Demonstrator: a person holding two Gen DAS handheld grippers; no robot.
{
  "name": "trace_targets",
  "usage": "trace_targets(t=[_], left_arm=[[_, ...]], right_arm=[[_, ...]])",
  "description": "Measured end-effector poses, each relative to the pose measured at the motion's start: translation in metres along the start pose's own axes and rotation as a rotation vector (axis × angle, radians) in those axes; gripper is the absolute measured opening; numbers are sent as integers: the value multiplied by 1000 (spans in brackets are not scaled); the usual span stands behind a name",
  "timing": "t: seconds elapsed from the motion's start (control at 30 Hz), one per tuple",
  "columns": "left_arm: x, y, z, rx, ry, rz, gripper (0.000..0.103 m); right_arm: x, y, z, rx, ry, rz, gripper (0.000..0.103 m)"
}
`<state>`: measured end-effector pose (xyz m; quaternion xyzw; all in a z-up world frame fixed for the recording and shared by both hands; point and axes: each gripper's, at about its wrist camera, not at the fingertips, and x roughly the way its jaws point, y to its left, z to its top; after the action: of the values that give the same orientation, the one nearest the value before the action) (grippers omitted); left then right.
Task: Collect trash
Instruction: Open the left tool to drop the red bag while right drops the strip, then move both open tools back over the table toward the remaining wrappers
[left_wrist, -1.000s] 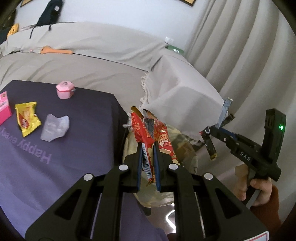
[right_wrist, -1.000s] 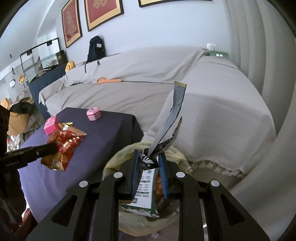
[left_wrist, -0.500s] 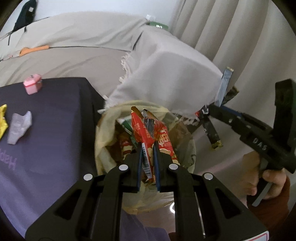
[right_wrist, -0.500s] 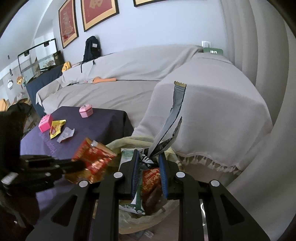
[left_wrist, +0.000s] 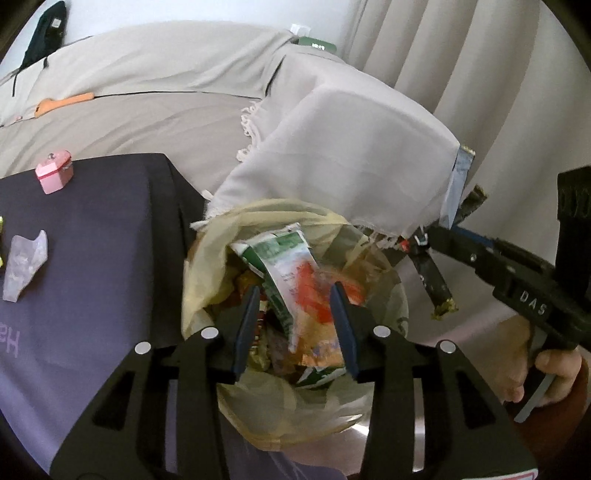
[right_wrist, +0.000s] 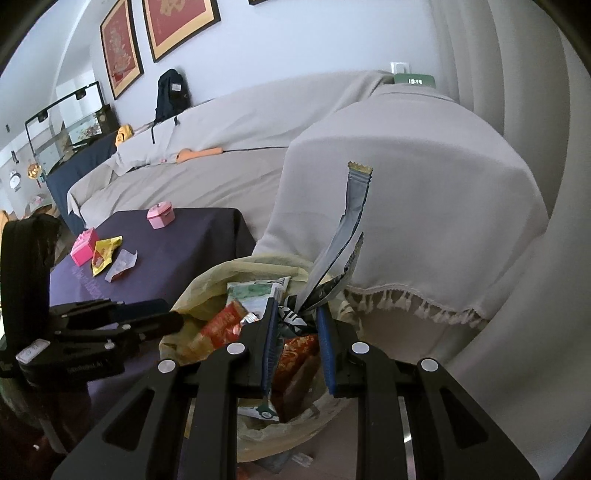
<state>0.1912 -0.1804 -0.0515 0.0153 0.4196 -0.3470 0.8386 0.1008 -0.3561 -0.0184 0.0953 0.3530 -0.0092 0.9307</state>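
Observation:
My left gripper (left_wrist: 294, 290) hangs over the bin lined with a yellowish bag (left_wrist: 207, 258). Its jaws are opening, and the red snack wrapper (left_wrist: 314, 295) is a loose blur between them, touching neither pad. Green-white and red packets fill the bin. My right gripper (right_wrist: 296, 308) is shut on a bunch of grey and black wrappers (right_wrist: 352, 210) that stick upward above the bin's rim (right_wrist: 207, 284). From the left wrist view it shows at the right as the right gripper (left_wrist: 421, 243), with dark wrappers (left_wrist: 437, 288) dangling. The left gripper (right_wrist: 173, 319) reaches in from the left.
A table under a dark purple cloth (right_wrist: 192, 240) stands left of the bin with a pink box (right_wrist: 160, 215), another pink box (right_wrist: 84, 248), a yellow wrapper (right_wrist: 103, 253) and a clear wrapper (left_wrist: 24, 266). A beige-covered sofa (right_wrist: 406, 177) and curtains stand behind.
My left gripper moved from the table's edge to above the bin, sank, then opened and let go of the red wrapper. My right gripper sank a little, still holding its wrappers.

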Motion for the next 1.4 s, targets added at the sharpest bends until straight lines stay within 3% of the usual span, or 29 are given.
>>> trace_targets(t=[0.13,0.23,0.47,0.6,0.7,0.77,0.9,1.1,1.4], left_arm=[[-20,22,1,-59,-27,16,43],[-41,43,-2,-87,-53,71,44],[-91,93,-23,-190,-112,142,47],[-112,115,-34,-219,-142,177,50],[-124,130,-41,-238,-169,194,53],[-132,140,-46,-252,-187,205,54],[-138,154,-50,-286,-202,208,54],[-154,187,-61,-350,-236,227,55],[-183,259,-90,-483,-260,353,55]], right_arm=[[8,8,-1,5,6,31,21],[20,17,-6,15,21,66,21],[83,36,-31,56,155,124,21],[122,46,-47,54,257,80,21],[129,51,-50,59,281,66,22],[127,52,-50,64,278,66,24],[116,58,-45,47,261,56,45],[89,61,-35,30,207,25,46],[73,99,-13,-17,135,81,46]])
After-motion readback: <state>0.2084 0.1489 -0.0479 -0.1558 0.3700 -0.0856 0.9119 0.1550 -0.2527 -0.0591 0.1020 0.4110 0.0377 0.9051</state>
